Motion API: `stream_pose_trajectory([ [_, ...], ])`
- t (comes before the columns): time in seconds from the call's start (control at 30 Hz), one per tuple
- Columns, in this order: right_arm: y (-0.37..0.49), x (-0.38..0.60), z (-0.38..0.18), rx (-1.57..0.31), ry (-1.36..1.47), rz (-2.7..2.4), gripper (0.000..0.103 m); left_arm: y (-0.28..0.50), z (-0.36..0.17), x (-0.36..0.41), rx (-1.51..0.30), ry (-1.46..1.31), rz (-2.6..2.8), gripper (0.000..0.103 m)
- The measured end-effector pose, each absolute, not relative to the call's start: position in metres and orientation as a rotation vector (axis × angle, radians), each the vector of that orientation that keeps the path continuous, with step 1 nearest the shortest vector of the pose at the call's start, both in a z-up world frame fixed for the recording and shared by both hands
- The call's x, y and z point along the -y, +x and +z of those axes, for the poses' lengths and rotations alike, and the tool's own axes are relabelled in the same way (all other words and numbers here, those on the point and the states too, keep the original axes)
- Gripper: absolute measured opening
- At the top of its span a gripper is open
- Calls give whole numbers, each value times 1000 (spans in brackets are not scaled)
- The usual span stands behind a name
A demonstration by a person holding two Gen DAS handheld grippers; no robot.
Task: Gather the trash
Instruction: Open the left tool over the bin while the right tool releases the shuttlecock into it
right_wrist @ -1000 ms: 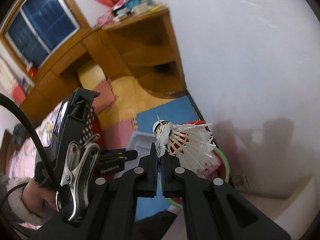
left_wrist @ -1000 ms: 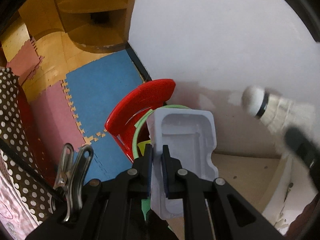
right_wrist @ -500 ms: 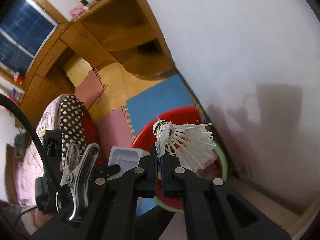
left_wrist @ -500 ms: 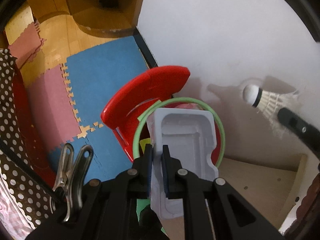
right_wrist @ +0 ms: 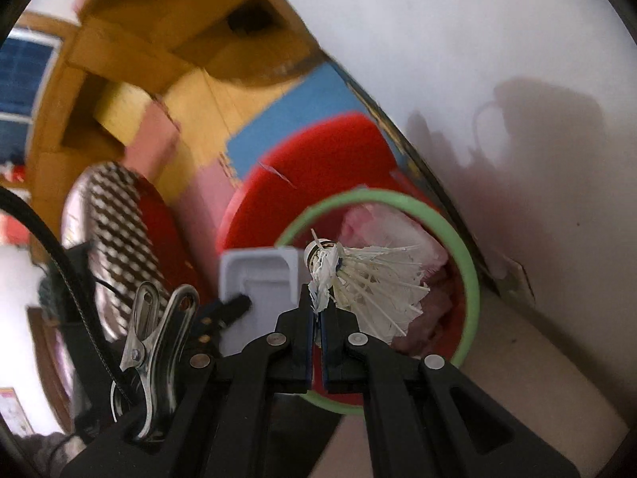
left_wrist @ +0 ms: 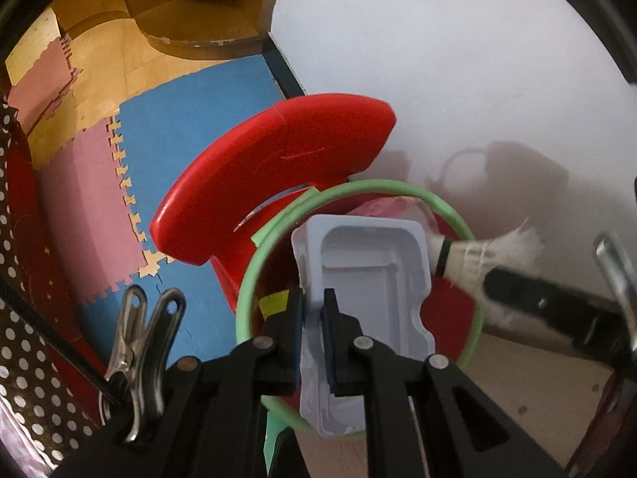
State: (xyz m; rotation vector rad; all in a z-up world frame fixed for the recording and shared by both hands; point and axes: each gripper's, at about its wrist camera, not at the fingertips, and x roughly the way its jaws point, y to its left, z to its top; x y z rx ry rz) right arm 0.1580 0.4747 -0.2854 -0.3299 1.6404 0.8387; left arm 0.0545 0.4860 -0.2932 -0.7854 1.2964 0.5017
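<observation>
A red bin with a green rim (left_wrist: pixel 254 275) (right_wrist: pixel 469 263) stands on the floor by the wall, its red lid (left_wrist: pixel 270 175) (right_wrist: pixel 318 159) tipped up behind it. My left gripper (left_wrist: pixel 313 302) is shut on the edge of a white plastic tray (left_wrist: pixel 370 275) (right_wrist: pixel 258 279), held right over the bin's mouth. My right gripper (right_wrist: pixel 317 310) is shut on a worn white shuttlecock (right_wrist: pixel 370 283) (left_wrist: pixel 477 251), also over the mouth, just right of the tray. Pink crumpled trash (right_wrist: pixel 382 223) lies inside the bin.
The white wall (left_wrist: pixel 438 59) rises directly behind the bin. Blue and pink foam mats (left_wrist: pixel 179 131) cover the wooden floor to the left. A wooden shelf unit (left_wrist: pixel 199 4) stands at the far corner. A dotted cloth (left_wrist: pixel 24 342) hangs at the left edge.
Both grippers have come down toward the bin, which now looks larger. The shuttlecock has swung in from the right to sit beside the tray over the rim.
</observation>
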Motion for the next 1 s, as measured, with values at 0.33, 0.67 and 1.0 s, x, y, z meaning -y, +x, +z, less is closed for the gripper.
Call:
stream_pose_trajectory([
  [0.33, 157, -459, -332, -1761, -351, 724, 3, 53, -318, -487, -1302, -764, 547, 9],
  [0.67, 148, -462, -343, -1788, -420, 711, 3, 43, -326, -495, -1323, -768, 576, 14],
  [1.0, 151, -462, -337, -1786, -376, 700, 4, 46, -311, -498, -1304, -723, 571, 35],
])
